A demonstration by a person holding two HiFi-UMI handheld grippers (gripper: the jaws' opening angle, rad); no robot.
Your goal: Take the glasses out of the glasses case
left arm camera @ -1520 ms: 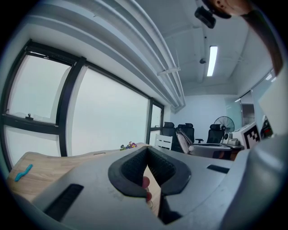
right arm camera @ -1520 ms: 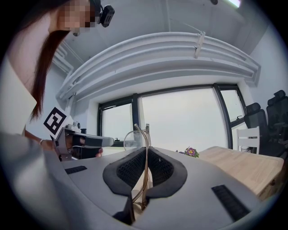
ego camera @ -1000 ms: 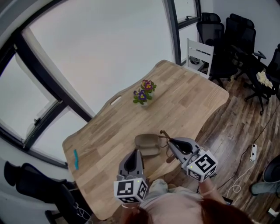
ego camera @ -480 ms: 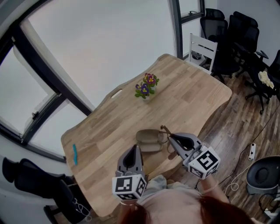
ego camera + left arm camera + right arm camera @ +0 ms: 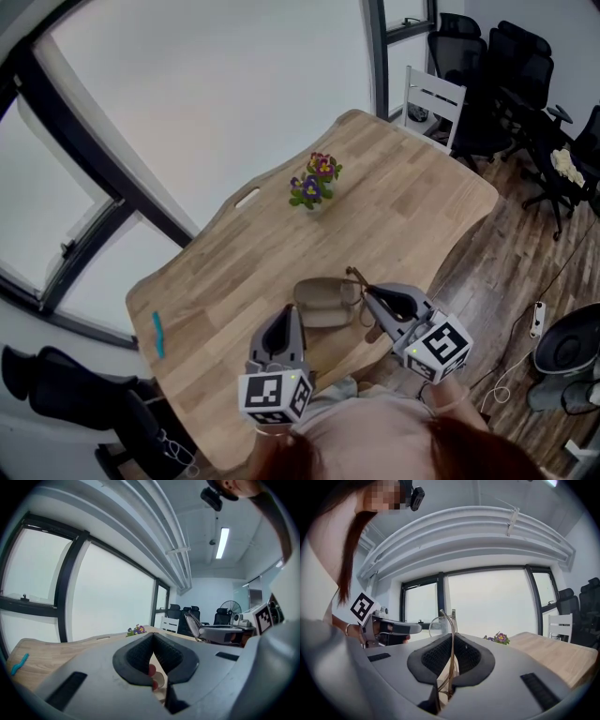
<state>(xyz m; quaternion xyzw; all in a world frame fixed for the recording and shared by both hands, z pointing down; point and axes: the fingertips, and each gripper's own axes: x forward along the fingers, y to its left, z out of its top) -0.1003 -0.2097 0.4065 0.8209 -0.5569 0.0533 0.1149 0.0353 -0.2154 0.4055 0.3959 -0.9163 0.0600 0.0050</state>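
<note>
Barely any change: right gripper (image 5: 368,298) jaws stay clamped on the glasses (image 5: 446,620), out just beside the glasses case (image 5: 317,302) at the table's (image 5: 403,206) near edge. Left gripper (image 5: 287,317) jaws together, empty. Extraction looks done.

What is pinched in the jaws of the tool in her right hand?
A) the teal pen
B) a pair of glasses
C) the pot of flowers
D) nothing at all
B: in the right gripper view, the right gripper has its jaws closed on the thin metal frame of the glasses, while the glasses case lies on the table.
</note>
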